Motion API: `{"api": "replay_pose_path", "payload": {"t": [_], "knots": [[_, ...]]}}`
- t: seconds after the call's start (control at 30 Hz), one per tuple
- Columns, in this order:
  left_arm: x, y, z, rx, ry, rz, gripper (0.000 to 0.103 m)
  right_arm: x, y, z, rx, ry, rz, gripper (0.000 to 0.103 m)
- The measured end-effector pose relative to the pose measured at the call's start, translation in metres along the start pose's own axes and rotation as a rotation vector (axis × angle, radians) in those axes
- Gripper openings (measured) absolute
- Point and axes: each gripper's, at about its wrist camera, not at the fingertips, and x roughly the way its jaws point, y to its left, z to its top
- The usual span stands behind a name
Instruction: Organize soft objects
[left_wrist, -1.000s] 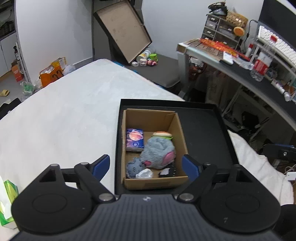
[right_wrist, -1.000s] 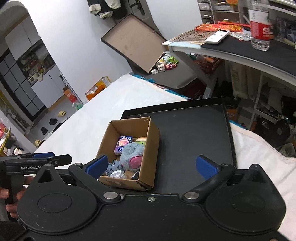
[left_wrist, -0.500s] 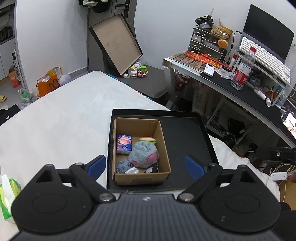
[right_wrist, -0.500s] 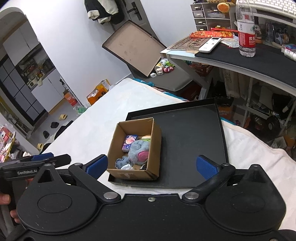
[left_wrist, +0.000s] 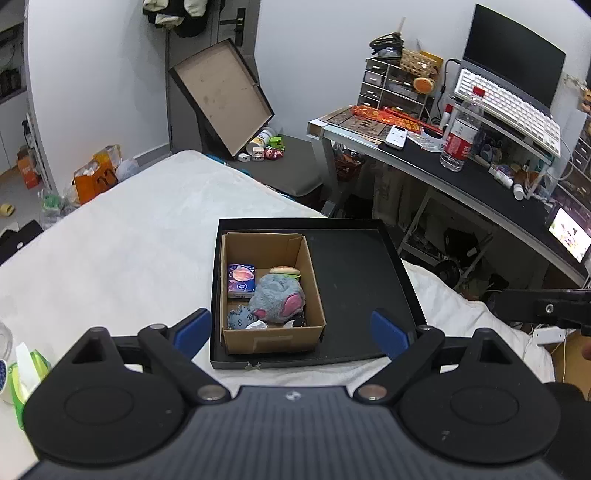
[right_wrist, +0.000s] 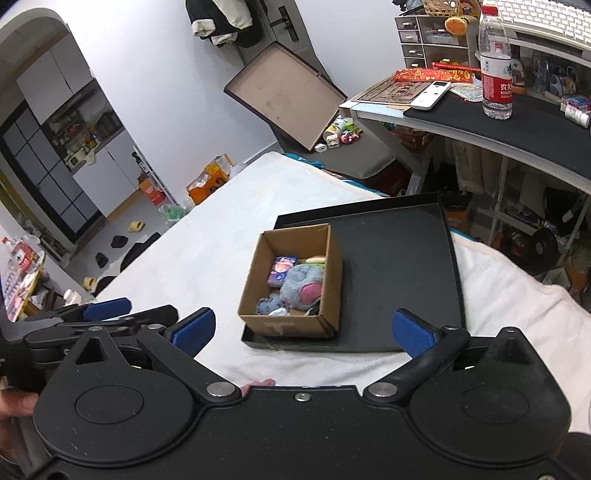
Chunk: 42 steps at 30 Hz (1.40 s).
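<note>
Apparently we held both the left gripper (left_wrist: 291, 330) and the right gripper (right_wrist: 303, 328) spread wide and empty, above the near edge of the black tray (left_wrist: 354, 258). The soft toys (left_wrist: 279, 297) lay inside the cardboard box (left_wrist: 271, 338) at its left side; we judged it best to keep clear.
</note>
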Motion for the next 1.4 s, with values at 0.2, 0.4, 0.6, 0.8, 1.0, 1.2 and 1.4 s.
{"api": "replay_pose_path", "payload": {"t": [0.2,0.4,0.6,0.8,1.0,1.2,1.4], "knots": [[-0.014,-0.007,-0.004,0.040,-0.016,0.006,0.092,-0.005,0.004,-0.014,0.022,-0.004,-0.026,0.103],[-0.021,-0.012,-0.010,0.055,-0.025,0.028,0.092,-0.012,0.011,-0.022,0.009,-0.015,-0.036,0.103],[-0.025,-0.011,-0.013,0.057,-0.027,0.030,0.092,-0.015,0.016,-0.027,0.009,-0.009,-0.073,0.103],[-0.031,-0.012,-0.019,0.065,-0.032,0.043,0.092,-0.017,0.018,-0.031,0.001,0.002,-0.090,0.103],[-0.032,-0.014,-0.020,0.052,-0.038,0.044,0.092,-0.018,0.021,-0.034,-0.026,0.003,-0.108,0.103],[-0.033,-0.017,-0.021,0.057,-0.042,0.048,0.092,-0.020,0.023,-0.038,-0.030,0.000,-0.123,0.103],[-0.034,-0.018,-0.022,0.054,-0.047,0.053,0.092,-0.023,0.024,-0.041,-0.037,0.004,-0.133,0.103]]}}
